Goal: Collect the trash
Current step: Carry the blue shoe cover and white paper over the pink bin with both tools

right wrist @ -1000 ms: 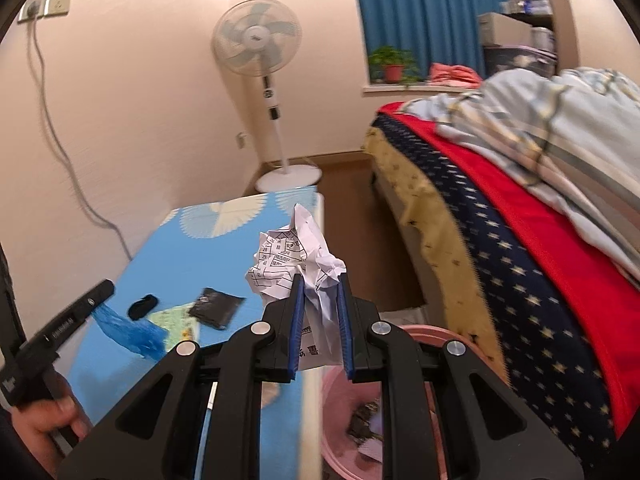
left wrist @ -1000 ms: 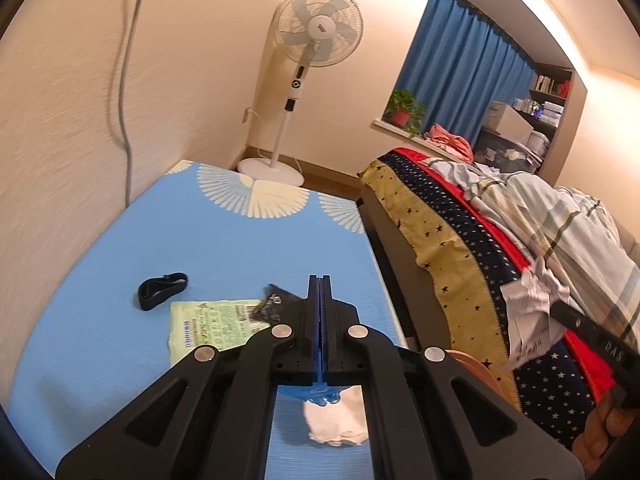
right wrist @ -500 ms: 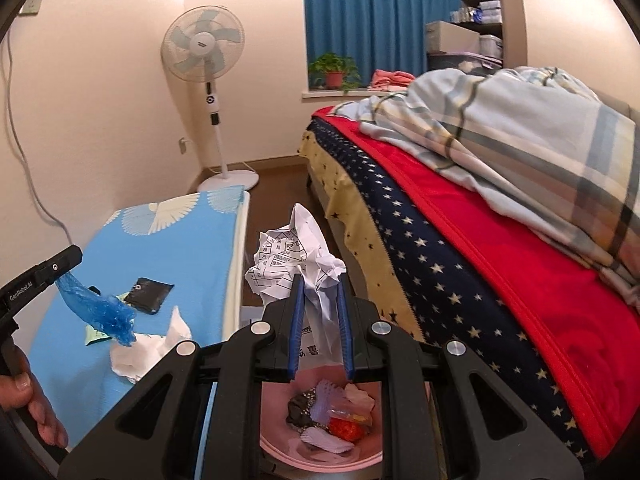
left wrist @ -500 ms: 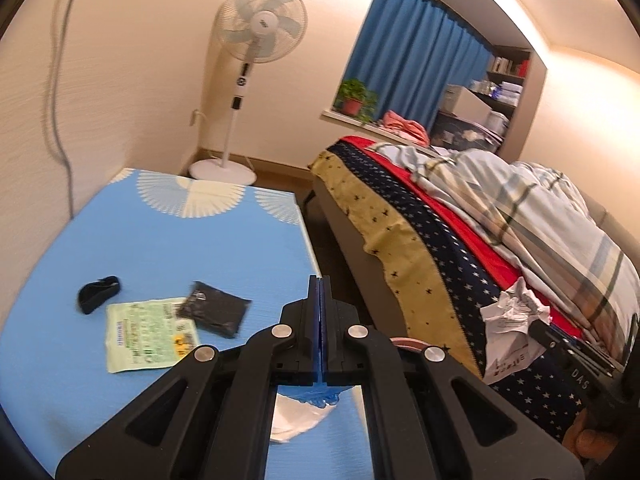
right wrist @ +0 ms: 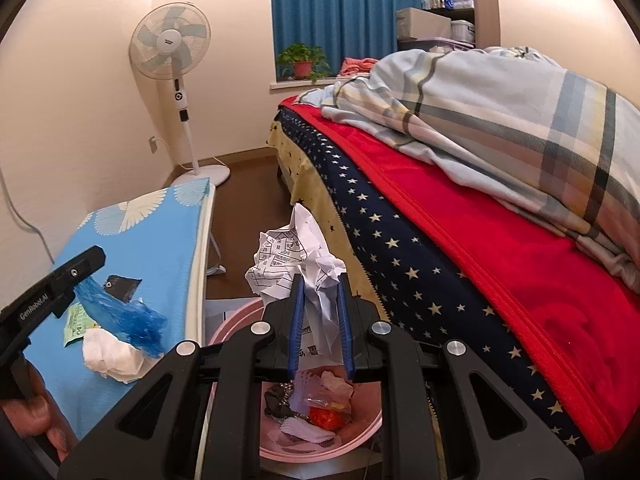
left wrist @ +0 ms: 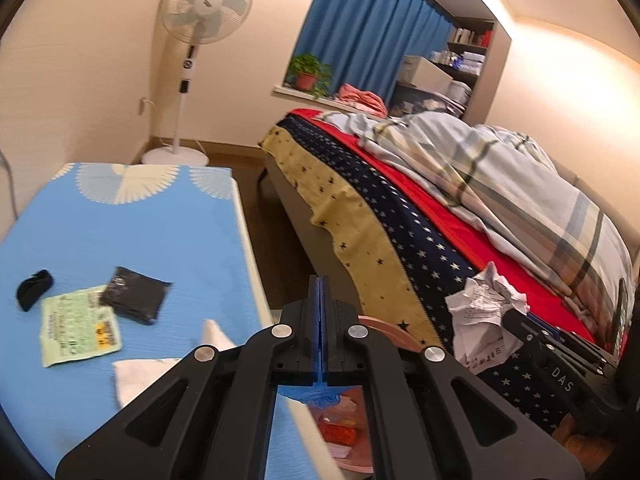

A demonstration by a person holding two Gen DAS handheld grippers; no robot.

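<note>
Clearly the crumpled paper stands upright, its long axis vertical, its printed bulk bulging above the fingertips and a flat tail hanging down between them. It hangs over the pink bin, which sits on the floor between the bench and the bed and already holds wrappers, something red and other scraps. The right tool is partly closed, its blue pads pressed against the paper on both sides.

Off to the left, a blue plastic bag dangles from the tip of the left tool, drooping down and rightward over the bench's near edge. The left wrist view shows that tool's jaws fully closed, with only a thin blue strip between them and a blue wisp under the fingers.

On the blue-covered bench lie a white tissue wad near the edge, a green printed leaflet, a black packet overlapping the leaflet's corner, and a small black band further left.

Beyond, a standing fan stands by the wall, blue curtains cover the window, a potted plant sits on the sill, and the bed carries red and starred covers under a plaid quilt.
</note>
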